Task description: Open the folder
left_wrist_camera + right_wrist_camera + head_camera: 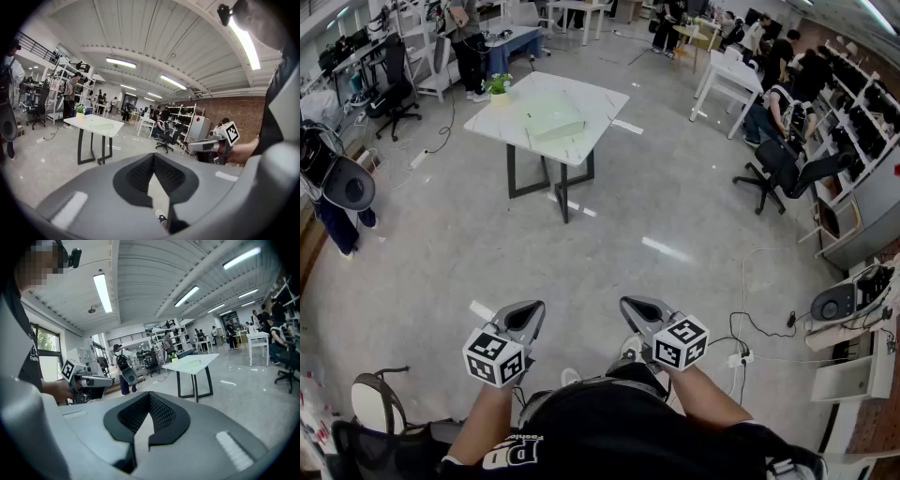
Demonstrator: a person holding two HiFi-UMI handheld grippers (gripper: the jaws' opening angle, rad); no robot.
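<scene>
A pale green folder [551, 120] lies shut on a white table [591, 98] with black legs, far ahead across the floor. It also shows small in the left gripper view [102, 125] and the right gripper view [193, 362]. My left gripper [525, 314] and right gripper [639, 309] are held side by side close to my body, both far from the table. The left gripper's [153, 157] jaws are shut with nothing between them, and so are the right gripper's [149, 397] jaws.
A small potted plant [499, 86] stands on the table's far left corner. Bare grey floor [581, 253] lies between me and the table. An office chair [783, 169] and shelves stand at the right, and cables with a power strip [741, 356] lie near my right. A person with a backpack [328, 178] stands at the left.
</scene>
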